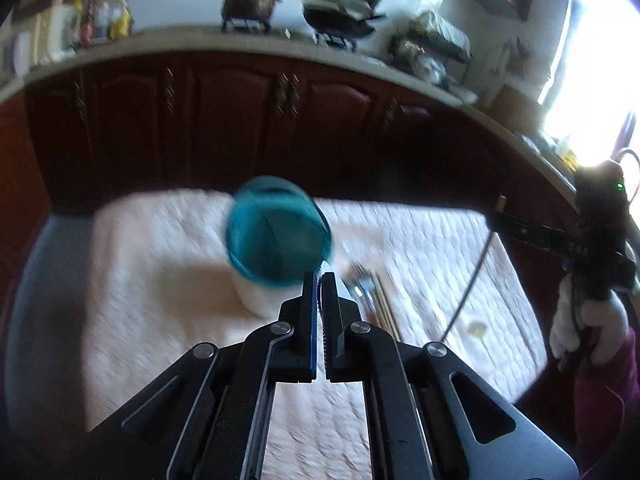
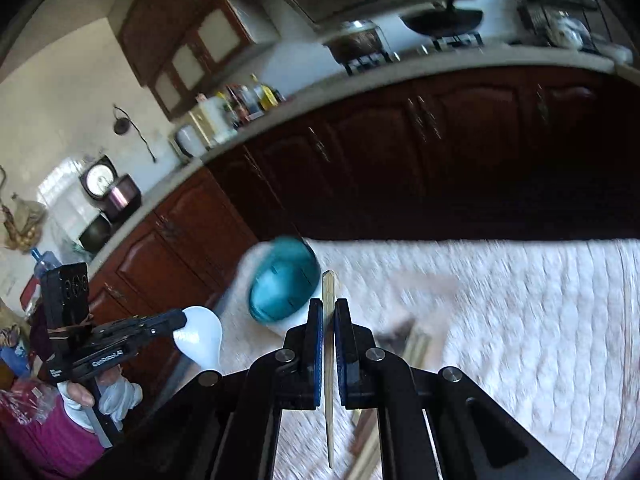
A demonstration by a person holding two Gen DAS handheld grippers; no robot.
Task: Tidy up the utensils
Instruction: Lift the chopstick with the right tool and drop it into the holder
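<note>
Left gripper: black linkage fills the bottom of the left wrist view; fingers closed together on the thin handle of a white spoon, seen there only as a pale sliver between the pads.
Right gripper: fingers clamped on a single chopstick, which stands upright between the pads, its blunt end above the tips and its pointed end hanging below.
White spoon: only the right wrist view shows its bowl, jutting from the left gripper at the left edge, off the cloth.
Gloved hands: each view shows the other gripper held by a white-gloved hand; in the left wrist view the right hand is at the right edge with a magenta sleeve below it.
Blue holder: translucent teal cup with a white base, upright on the cloth, blurred; whether anything is inside cannot be told.
Loose utensils: a small heap of chopsticks and metal pieces lies on the cloth just right of the holder; too blurred to count.
Desk: covered by a pale quilted cloth.
Background: dark wooden cabinets under a light kitchen counter carrying pots and bottles; only the right wrist view shows the upper wall cabinets.
</note>
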